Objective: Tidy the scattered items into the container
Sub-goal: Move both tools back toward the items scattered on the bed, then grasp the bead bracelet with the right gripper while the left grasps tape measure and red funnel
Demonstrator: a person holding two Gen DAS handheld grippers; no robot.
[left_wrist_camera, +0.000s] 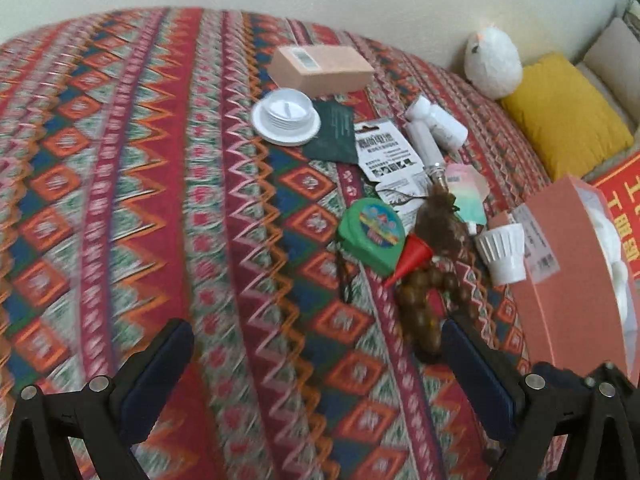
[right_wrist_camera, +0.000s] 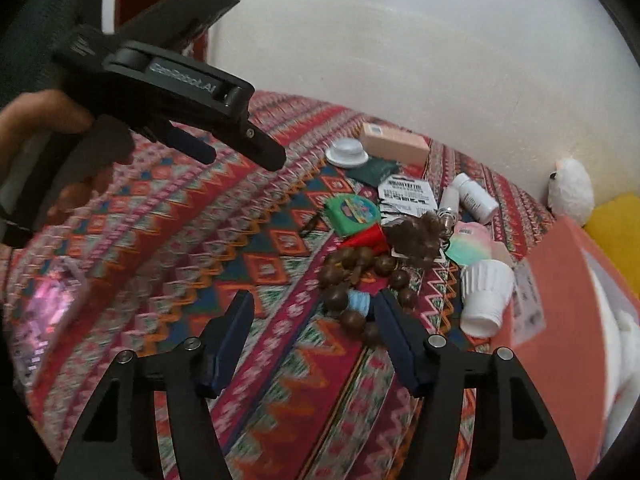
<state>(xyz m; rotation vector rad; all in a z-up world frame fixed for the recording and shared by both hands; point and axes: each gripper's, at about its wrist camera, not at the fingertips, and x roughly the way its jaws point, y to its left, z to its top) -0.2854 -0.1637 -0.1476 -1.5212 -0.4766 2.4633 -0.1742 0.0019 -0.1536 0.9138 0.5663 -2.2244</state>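
Note:
Scattered items lie in a cluster on the patterned cloth: a brown bead string point(left_wrist_camera: 424, 300) point(right_wrist_camera: 352, 280), a green round case point(left_wrist_camera: 372, 232) point(right_wrist_camera: 352, 210), a red cone point(left_wrist_camera: 412, 260), a white ribbed cup point(left_wrist_camera: 504, 252) point(right_wrist_camera: 486, 296), white bottles point(left_wrist_camera: 436, 124) point(right_wrist_camera: 476, 196) and a printed card point(left_wrist_camera: 388, 152). The open salmon box point(left_wrist_camera: 568, 272) point(right_wrist_camera: 560, 300) stands at the right with white stuff inside. My left gripper point(left_wrist_camera: 320, 360) point(right_wrist_camera: 240, 156) is open and empty above the cloth. My right gripper point(right_wrist_camera: 314, 320) is open, its right finger beside the beads.
A pink carton point(left_wrist_camera: 320, 66) point(right_wrist_camera: 394, 144), a white dish point(left_wrist_camera: 286, 116) point(right_wrist_camera: 346, 152) and a dark green packet point(left_wrist_camera: 334, 132) lie further back. A white plush toy point(left_wrist_camera: 494, 62) and a yellow cushion point(left_wrist_camera: 564, 116) sit by the wall. A hand point(right_wrist_camera: 36, 128) holds the left gripper.

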